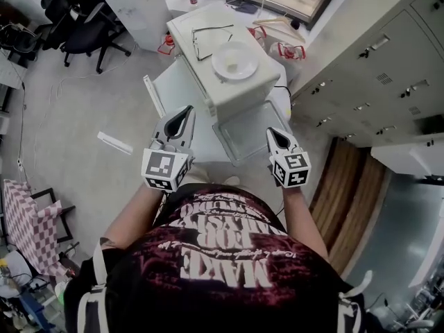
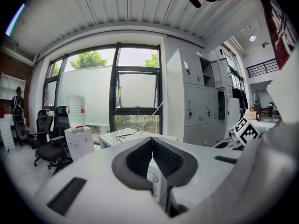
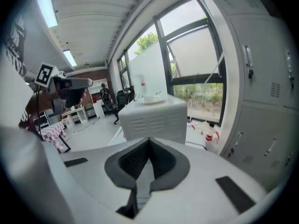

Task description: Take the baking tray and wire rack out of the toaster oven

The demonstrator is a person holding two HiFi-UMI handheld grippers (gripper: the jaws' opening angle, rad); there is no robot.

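Head view, toaster oven (image 1: 239, 92) mouth faces person, door (image 1: 244, 136) dropped flat, L claw (image 1: 186, 111) & R claw (image 1: 272, 132) both closed, empty.

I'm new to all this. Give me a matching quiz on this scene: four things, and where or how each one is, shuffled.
1. white plate
2. black office chair
3. right gripper
4. grey cabinets

a. fingers shut, empty
b. along the head view's right side
c. on top of the toaster oven
d. on the floor, upper left

Pairs: 1-c, 2-d, 3-a, 4-b
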